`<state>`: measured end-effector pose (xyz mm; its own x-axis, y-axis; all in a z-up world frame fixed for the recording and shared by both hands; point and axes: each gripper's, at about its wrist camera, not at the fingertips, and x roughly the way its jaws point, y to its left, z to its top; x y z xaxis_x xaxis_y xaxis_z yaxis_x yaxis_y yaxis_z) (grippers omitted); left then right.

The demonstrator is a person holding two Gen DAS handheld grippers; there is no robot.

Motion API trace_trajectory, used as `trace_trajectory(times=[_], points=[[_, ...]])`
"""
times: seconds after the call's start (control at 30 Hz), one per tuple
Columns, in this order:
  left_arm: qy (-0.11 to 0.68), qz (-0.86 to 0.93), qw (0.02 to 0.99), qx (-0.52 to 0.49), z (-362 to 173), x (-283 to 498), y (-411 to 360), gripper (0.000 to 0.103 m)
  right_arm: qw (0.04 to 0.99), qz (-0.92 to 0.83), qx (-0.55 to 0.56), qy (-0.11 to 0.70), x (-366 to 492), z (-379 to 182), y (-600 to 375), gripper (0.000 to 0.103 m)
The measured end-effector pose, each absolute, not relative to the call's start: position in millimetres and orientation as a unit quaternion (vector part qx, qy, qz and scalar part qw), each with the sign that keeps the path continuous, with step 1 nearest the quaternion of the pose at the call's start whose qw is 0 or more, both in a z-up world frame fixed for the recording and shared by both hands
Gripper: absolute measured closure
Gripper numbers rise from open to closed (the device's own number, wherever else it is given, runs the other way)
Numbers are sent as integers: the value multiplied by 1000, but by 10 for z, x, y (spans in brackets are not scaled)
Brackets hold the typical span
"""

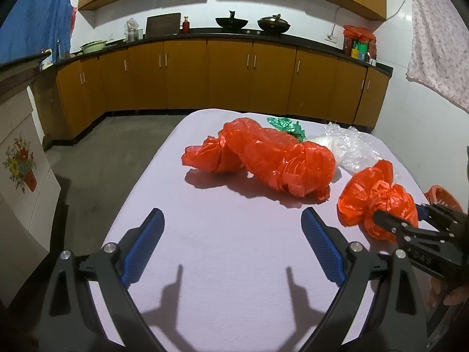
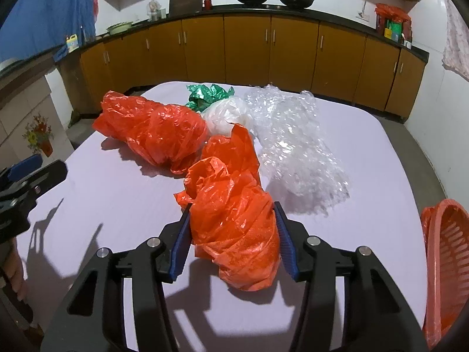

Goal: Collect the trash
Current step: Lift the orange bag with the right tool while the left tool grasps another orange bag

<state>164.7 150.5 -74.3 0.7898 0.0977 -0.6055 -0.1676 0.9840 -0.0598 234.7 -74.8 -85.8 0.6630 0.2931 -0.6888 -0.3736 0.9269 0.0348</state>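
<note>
A small crumpled red plastic bag (image 2: 234,226) lies on the lilac-covered table (image 2: 111,193), and my right gripper (image 2: 232,205) is shut on it, a blue pad pressing each side. From the left wrist view the same bag (image 1: 369,196) sits at the table's right with the right gripper (image 1: 400,212) on it. My left gripper (image 1: 232,214) stands open over bare cloth, nothing between its fingers. Farther back lie a larger red bag (image 1: 263,158), a green plastic scrap (image 1: 285,126), a white bag (image 2: 225,114) and clear bubble wrap (image 2: 293,140).
A red slatted basket (image 2: 448,258) stands off the table's right edge. Wooden kitchen cabinets (image 1: 228,73) with a dark counter and woks run along the far wall. A white panel with a flower picture (image 1: 20,164) stands at the left. Grey floor surrounds the table.
</note>
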Motion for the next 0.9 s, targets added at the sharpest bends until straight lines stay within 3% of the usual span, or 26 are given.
trace_trajectory(times=[0.67, 0.8, 0.9], points=[[313, 34, 948, -53, -439, 2783, 1142, 11, 926, 115, 3, 358, 1943, -821, -1562, 51], [347, 19, 938, -10, -631, 3011, 925, 11, 927, 107, 7, 359, 1953, -843, -1625, 51], [373, 8, 928, 1, -825, 3078, 863, 19, 927, 104, 8, 361, 1946, -861, -1661, 51]])
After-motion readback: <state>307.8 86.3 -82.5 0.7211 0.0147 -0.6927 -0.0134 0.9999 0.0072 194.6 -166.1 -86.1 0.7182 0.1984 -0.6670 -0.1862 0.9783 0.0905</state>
